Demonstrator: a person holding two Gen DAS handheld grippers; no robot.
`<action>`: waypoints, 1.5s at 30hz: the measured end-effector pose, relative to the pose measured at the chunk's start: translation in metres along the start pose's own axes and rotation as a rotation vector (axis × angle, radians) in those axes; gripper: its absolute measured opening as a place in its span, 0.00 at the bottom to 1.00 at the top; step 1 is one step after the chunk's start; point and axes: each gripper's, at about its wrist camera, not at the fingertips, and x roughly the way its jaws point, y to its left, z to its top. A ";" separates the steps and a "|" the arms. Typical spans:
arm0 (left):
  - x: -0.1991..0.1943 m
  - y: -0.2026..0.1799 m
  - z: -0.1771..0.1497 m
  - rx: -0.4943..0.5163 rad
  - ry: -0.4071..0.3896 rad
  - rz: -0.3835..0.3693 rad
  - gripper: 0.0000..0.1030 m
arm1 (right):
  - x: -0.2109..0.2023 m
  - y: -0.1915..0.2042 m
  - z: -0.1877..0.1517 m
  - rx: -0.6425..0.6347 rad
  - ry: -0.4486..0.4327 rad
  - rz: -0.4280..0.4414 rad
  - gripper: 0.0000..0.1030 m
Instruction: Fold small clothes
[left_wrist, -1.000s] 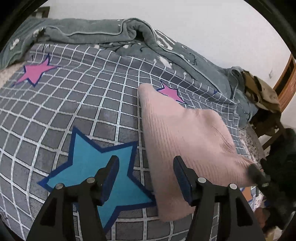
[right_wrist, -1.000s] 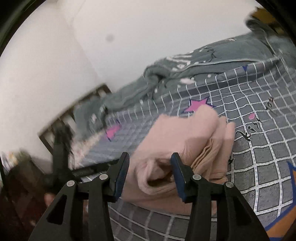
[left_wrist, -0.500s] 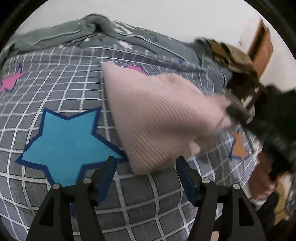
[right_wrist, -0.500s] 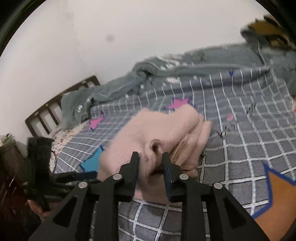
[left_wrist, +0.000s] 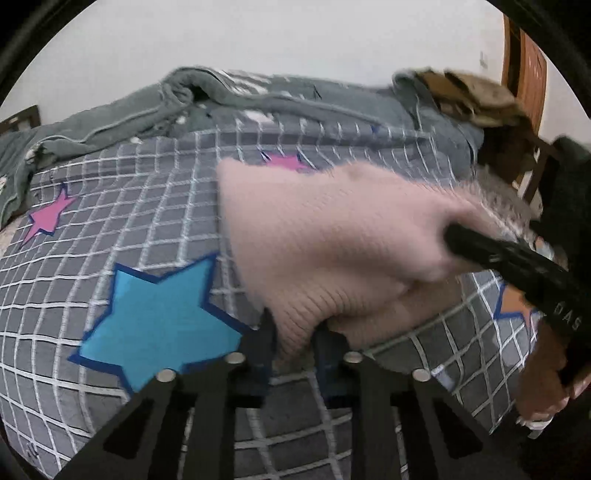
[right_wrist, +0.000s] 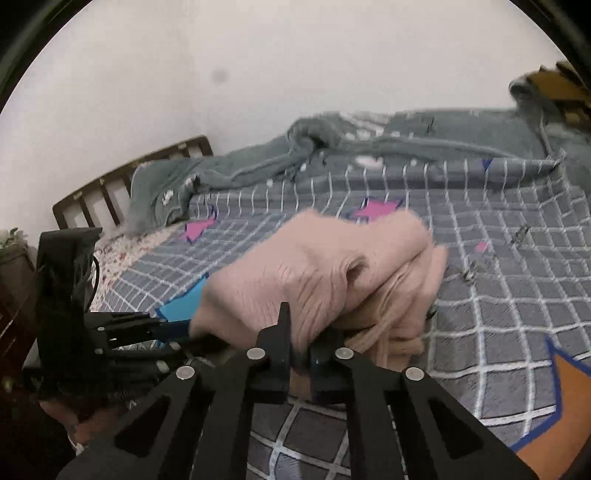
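left gripper (left_wrist: 293, 345) closing, jaws now pinched on near corner of pink ribbed knit garment (left_wrist: 332, 236), where a second ago they stood spread. right gripper (right_wrist: 300, 345) pressed shut on opposite edge, lower centre of frame. garment held at both ends, likely ready for lifting into fold. surface: grey checked bedsheet with stars (left_wrist: 110, 206); grey blanket (right_wrist: 240, 166) bunched at upper frame, white wall behind.
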 end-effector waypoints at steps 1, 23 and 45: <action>-0.003 0.008 0.000 -0.024 -0.006 -0.019 0.16 | -0.010 -0.003 0.002 0.007 -0.034 0.001 0.06; -0.020 0.075 -0.002 -0.128 -0.020 -0.090 0.60 | 0.025 -0.024 0.040 0.140 0.058 -0.007 0.50; 0.076 0.029 0.085 -0.095 0.094 -0.190 0.63 | 0.041 -0.065 0.040 0.150 0.031 -0.152 0.26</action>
